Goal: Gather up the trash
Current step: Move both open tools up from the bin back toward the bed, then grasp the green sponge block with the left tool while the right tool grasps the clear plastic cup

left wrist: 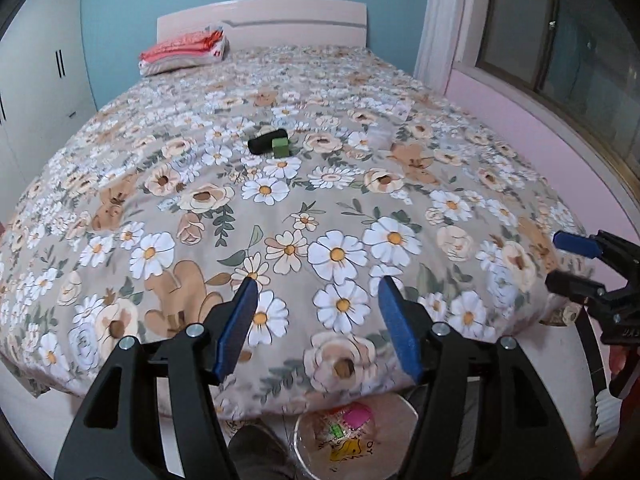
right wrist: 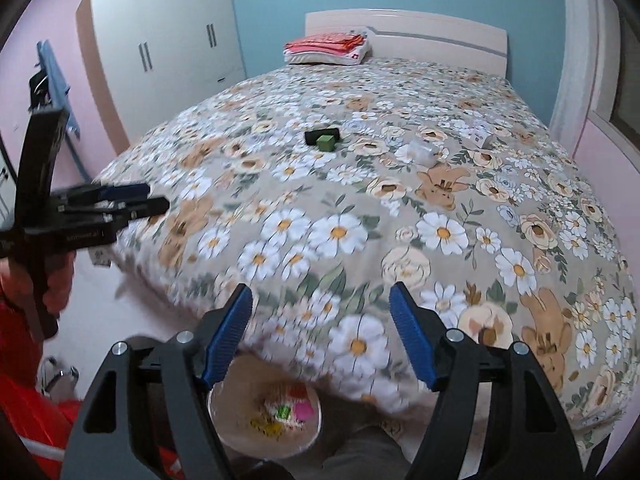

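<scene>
Only "OY" legible, in black on a yellow wrapper [left wrist: 347, 451] inside the trash bin [left wrist: 404, 404] below the bed's foot. White lettering on the left gripper [right wrist: 154, 196] too blurred to read.

This is a bedroom in a home. A wide bed with a beige flower-and-bear printed cover [left wrist: 304, 208] fills most of the room, backed by a pale cream headboard [left wrist: 280, 26] against a blue wall [left wrist: 132, 8]. Folded coral and white bedding [right wrist: 326, 50] lies by the headboard. A tall white wardrobe with dark handles [right wrist: 168, 52] stands to one side, and a white curtain [left wrist: 444, 24] hangs by a window [left wrist: 560, 40].
</scene>
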`<control>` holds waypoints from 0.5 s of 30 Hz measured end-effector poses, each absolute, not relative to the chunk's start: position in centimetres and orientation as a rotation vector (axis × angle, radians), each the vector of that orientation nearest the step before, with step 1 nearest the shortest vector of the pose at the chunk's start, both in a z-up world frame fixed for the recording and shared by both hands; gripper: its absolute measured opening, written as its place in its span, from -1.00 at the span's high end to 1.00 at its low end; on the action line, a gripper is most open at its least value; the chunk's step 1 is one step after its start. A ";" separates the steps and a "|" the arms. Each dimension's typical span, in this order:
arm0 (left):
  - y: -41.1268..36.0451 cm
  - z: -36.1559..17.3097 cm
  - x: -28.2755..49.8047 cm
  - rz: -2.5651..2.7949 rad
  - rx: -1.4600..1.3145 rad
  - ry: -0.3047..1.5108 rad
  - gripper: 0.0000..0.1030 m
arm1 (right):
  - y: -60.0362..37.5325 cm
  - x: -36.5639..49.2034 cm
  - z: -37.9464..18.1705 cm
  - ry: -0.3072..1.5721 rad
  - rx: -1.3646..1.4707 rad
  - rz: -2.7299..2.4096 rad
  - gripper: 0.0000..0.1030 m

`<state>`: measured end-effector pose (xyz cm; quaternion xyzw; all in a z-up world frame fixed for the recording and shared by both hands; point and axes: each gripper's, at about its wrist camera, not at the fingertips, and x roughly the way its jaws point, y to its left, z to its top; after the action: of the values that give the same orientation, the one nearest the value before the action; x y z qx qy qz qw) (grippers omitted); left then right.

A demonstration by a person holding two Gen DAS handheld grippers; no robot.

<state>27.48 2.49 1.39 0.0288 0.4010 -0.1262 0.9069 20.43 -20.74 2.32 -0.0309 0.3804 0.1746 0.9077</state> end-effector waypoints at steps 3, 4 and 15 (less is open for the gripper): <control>2.1 -0.1 30.5 -0.250 0.058 0.849 -0.22 | -20.8 23.2 1.7 0.787 -0.059 0.326 -0.42; 2.1 -0.6 31.6 -0.249 0.052 0.858 -0.22 | -20.9 24.6 1.4 0.793 -0.049 0.314 -0.42; 1.4 -5.6 44.1 -0.199 0.010 0.913 -0.22 | -22.3 36.8 -2.4 0.813 0.029 0.200 -0.48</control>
<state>44.11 1.38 -5.59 0.0050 0.4400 -0.0959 0.8929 36.78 -22.31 -2.35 0.0139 0.3947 0.0971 0.9136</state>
